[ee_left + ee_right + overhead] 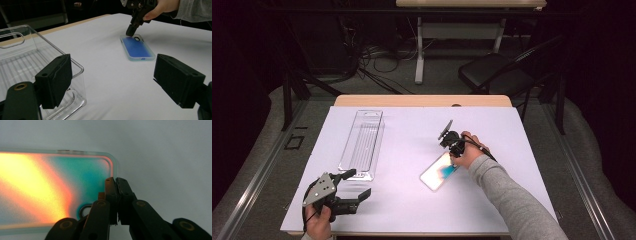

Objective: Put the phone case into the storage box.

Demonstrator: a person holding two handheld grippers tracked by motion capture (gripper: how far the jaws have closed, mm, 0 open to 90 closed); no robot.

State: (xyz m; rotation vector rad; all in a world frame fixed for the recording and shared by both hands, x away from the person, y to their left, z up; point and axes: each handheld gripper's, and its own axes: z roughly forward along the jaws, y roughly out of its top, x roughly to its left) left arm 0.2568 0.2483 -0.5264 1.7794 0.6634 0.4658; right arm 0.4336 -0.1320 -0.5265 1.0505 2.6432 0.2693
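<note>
Pressing my right gripper (115, 180), jaws closed empty, on the phone case (440, 171); light, flexible, slick. I'd pinch its rim. Left gripper (360, 184) open.

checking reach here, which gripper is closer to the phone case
Right. The right gripper has its shut jaws down at the camera-hole end of the phone case. The left gripper is open, well off to the case's left, next to the clear tray.
</note>
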